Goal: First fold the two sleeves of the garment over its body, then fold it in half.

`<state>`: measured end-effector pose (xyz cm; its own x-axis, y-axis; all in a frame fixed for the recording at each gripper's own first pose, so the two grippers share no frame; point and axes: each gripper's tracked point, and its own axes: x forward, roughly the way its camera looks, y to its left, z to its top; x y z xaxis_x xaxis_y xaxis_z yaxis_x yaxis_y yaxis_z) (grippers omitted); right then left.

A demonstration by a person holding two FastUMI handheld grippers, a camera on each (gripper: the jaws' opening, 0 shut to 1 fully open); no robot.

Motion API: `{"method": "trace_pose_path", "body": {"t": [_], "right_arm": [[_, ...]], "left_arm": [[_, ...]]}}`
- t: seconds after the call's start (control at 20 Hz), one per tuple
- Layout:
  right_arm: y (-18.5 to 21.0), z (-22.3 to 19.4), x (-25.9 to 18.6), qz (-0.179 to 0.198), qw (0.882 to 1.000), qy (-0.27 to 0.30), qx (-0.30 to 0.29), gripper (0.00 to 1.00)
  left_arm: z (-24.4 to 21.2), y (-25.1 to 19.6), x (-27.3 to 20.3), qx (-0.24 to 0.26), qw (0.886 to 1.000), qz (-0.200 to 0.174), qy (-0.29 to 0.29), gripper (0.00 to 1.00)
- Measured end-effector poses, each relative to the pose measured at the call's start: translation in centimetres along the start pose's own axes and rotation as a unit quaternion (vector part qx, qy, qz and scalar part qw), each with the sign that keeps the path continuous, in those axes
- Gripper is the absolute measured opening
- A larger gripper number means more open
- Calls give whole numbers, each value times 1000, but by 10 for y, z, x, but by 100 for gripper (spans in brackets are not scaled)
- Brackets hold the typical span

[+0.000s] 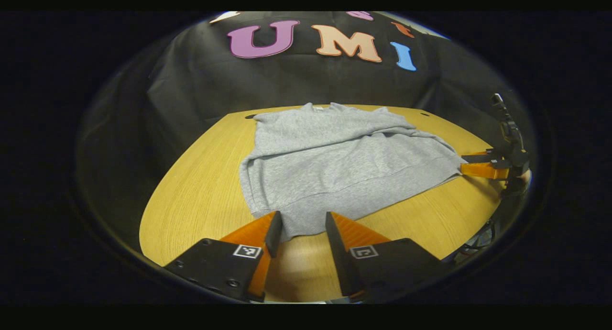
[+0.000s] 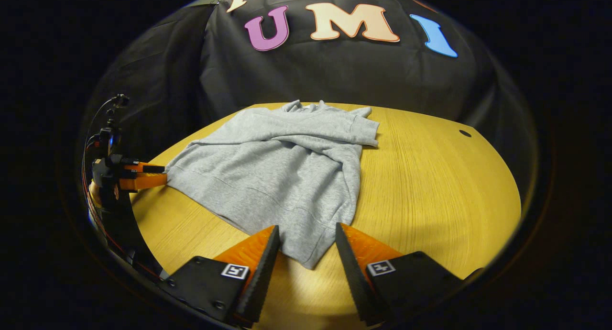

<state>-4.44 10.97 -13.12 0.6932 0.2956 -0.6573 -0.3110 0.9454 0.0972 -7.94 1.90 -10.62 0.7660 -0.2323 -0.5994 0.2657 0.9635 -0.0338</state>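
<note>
- The grey garment lies flat on the wooden table, collar toward the booth's wall and hem toward the person. Both sleeves already lie crossed over its body, so by my reading the fold in half is the step left.
- The left tool sits at the garment's near hem corner with its jaws wide apart and the cloth edge between them, not yet pinched. That placement suits taking the corner for lifting.
- The right tool stands likewise at the garment's other hem corner, jaws spread wide around the drooping edge and gripping nothing.
- Having one tool at each hem corner should let the hem travel evenly toward the collar, keeping the crossed sleeves trapped inside the fold.
</note>
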Motion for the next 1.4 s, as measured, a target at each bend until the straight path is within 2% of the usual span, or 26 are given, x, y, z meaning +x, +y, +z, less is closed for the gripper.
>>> {"method": "trace_pose_path", "body": {"t": [0.05,0.1,0.15,0.2,0.3,0.45,0.5,0.65,0.9,1.05,1.2,1.4], "right_arm": [[4,-2,0,9,1000,2,10,52],[4,0,0,11,1000,-4,9,33],[8,-4,0,18,1000,1,21,31],[8,-4,-2,21,999,-3,36,16],[10,-6,-6,27,999,-4,46,11],[15,-5,-13,16,1000,-17,18,11],[12,-8,-17,11,1000,-17,10,5],[8,-3,-25,2,999,-31,14,5],[11,28,-37,10,997,-70,18,5],[13,60,-39,19,995,-98,5,5],[7,108,-29,12,991,-137,-1,5],[0,149,-6,2,989,-148,-10,5]], "left_arm": [[0,-4,1,1,1000,-5,-5,47],[1,-6,1,1,1000,-9,-10,36],[2,-8,0,-1,1000,-11,-16,29],[3,-8,0,-9,1000,-9,-21,14],[4,-6,1,-32,999,-4,-30,4],[0,-11,-3,-37,999,-6,-35,0],[-1,-14,-7,-38,999,-9,-37,0],[4,-22,-24,-47,997,-14,-56,0],[52,-23,-42,-58,991,-27,-115,0],[88,-15,-46,-42,987,-26,-156,0],[131,-6,-41,-64,979,-18,-194,0],[179,5,-19,-78,971,-14,-228,0]]}}
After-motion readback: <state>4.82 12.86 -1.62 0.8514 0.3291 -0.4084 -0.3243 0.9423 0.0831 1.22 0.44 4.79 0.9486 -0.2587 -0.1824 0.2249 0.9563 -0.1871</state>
